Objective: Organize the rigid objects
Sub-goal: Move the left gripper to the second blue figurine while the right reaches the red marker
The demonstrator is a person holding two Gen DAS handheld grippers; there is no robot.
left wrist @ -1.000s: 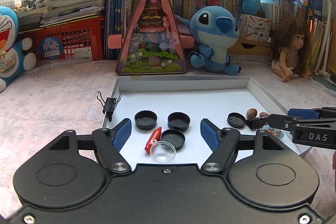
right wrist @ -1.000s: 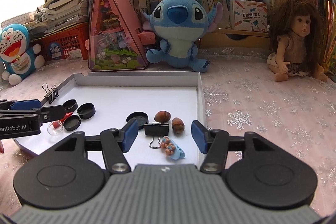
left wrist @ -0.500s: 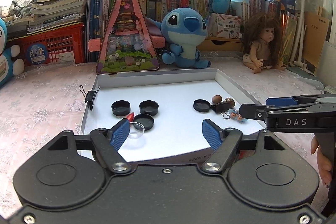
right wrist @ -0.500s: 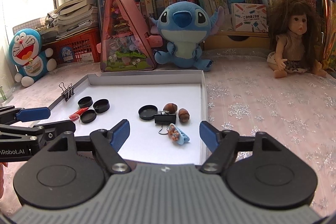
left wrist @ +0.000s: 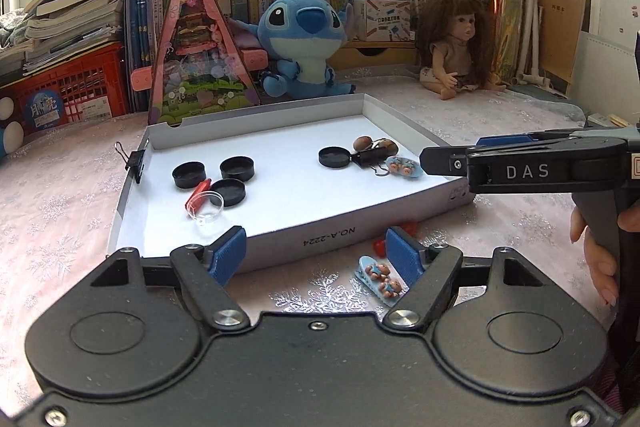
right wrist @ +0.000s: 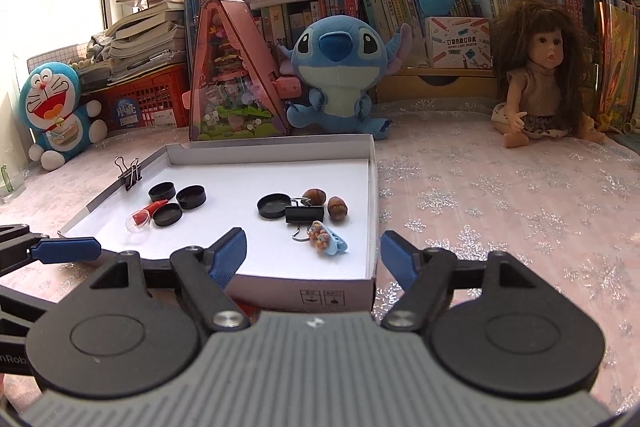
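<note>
Item: blue bear hair clip (left wrist: 379, 279), on the tablecloth near the white tray (left wrist: 320, 227); lies by left gripper (left wrist: 316, 257), long axis diagonal. Both claws wide, empty; right gripper (right wrist: 314, 255) farther.

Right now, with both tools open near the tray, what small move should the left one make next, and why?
Probably lower the left tool onto the blue bear hair clip lying on the tablecloth just outside the white tray. It lies between the open jaws, while a matching clip already lies inside.
</note>
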